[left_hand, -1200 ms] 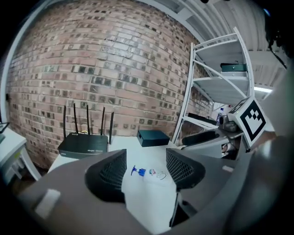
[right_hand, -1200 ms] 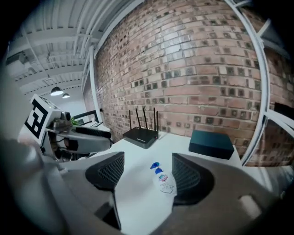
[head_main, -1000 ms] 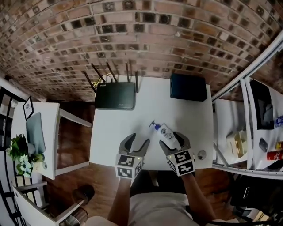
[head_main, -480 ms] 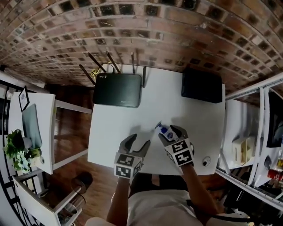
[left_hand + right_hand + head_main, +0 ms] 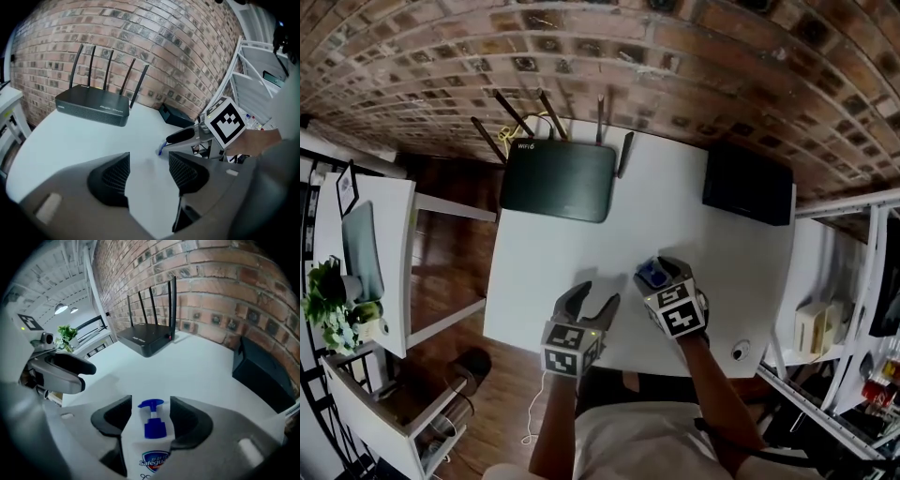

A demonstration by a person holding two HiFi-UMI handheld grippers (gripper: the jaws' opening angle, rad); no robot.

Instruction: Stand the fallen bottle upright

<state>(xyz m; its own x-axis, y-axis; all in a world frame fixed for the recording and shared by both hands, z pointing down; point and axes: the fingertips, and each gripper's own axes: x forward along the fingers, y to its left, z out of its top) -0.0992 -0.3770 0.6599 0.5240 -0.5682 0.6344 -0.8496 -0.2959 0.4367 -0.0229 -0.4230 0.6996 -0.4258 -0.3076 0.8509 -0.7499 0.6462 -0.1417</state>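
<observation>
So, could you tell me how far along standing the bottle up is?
Done: the right gripper is shut on the bottle, pump end pointing out past its jaws. In hand: that bottle, apparently lying low on the table. Left: tip it upright and release. The left gripper is open and empty.

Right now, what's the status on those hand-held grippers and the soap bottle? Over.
Right hand-held gripper shut on white plastic pump bottle, blue top. Left hand-held gripper open, empty. Bottle not yet upright. Nothing crowding it.
</observation>
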